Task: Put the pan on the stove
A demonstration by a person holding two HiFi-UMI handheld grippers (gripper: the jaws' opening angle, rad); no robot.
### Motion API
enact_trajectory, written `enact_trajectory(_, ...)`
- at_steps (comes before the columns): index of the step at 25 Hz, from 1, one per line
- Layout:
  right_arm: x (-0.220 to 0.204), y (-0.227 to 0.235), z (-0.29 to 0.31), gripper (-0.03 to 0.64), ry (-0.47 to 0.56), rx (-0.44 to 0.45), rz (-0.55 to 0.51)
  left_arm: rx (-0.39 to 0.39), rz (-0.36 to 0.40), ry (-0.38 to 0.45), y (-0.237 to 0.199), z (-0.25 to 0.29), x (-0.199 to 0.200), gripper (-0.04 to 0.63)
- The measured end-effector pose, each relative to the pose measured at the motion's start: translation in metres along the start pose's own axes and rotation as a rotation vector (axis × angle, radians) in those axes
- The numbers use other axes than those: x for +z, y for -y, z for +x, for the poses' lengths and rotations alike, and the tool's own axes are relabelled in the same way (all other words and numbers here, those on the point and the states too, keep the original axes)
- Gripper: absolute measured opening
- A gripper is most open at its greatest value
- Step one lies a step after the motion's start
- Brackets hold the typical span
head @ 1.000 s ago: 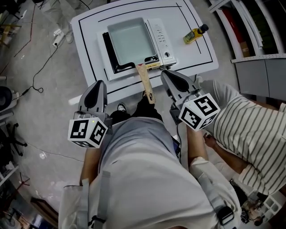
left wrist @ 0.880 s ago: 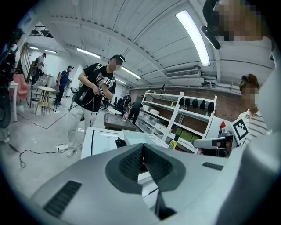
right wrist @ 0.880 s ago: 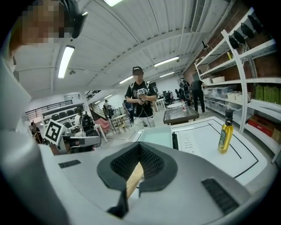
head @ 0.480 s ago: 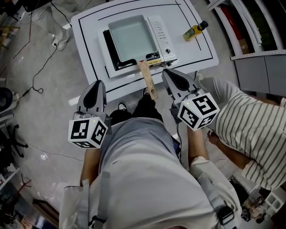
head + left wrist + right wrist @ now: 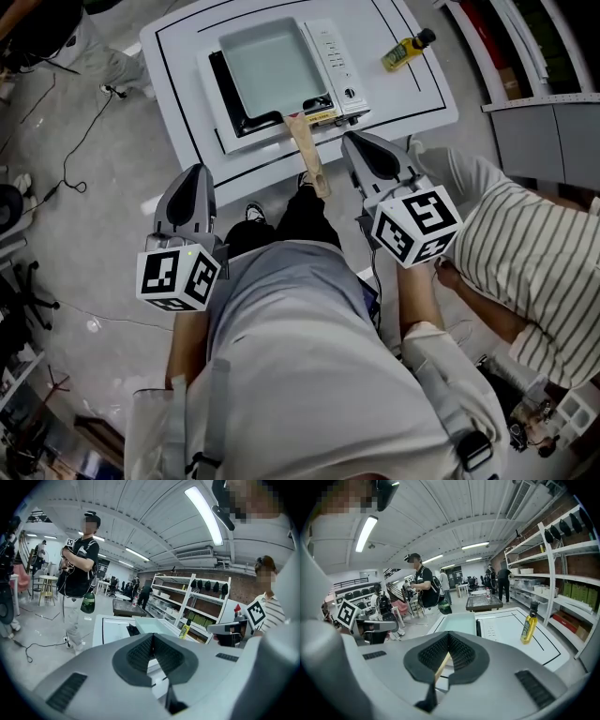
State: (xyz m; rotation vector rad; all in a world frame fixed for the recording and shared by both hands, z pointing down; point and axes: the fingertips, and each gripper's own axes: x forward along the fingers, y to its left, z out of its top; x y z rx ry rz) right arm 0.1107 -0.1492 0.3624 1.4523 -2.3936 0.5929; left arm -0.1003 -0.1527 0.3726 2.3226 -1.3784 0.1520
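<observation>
A rectangular pan point(image 5: 270, 67) with a pale inside sits on the white tabletop stove point(image 5: 335, 58). Its wooden handle point(image 5: 306, 157) sticks out past the table's near edge toward me. My left gripper point(image 5: 192, 174) hangs shut and empty left of the handle, short of the table. My right gripper point(image 5: 355, 141) is shut and empty just right of the handle's end, not touching it. In the left gripper view its jaws point(image 5: 152, 637) meet in a line, with the pan point(image 5: 151, 626) beyond. The right gripper view shows shut jaws point(image 5: 448, 637), the handle point(image 5: 440, 666) behind them and the pan point(image 5: 458, 623) ahead.
A yellow oil bottle point(image 5: 408, 52) lies at the far right of the white table point(image 5: 412, 108); it also shows as the bottle point(image 5: 528, 622). A person in a striped shirt point(image 5: 530, 267) crouches close on my right. Cables point(image 5: 80, 141) run over the floor to the left. Shelves point(image 5: 562, 573) line the right.
The table and stove sit a little higher in the head view. Both grippers stay shut in much the same place. The pan has not moved on the stove.
</observation>
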Motion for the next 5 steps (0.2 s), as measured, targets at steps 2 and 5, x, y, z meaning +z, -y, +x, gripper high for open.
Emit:
enact_trajectory(2,0.0008,0.0002,0.0004,0.009,0.003,-0.005,-0.007,0.005,-0.005,0.002,-0.0017,-0.0004,-0.0008,0.006)
enact_trajectory(5,0.0014,0.0021,0.0028,0.009,0.004,-0.02,-0.019,0.009,-0.014,0.007,-0.0043,0.001,-0.0012,0.006)
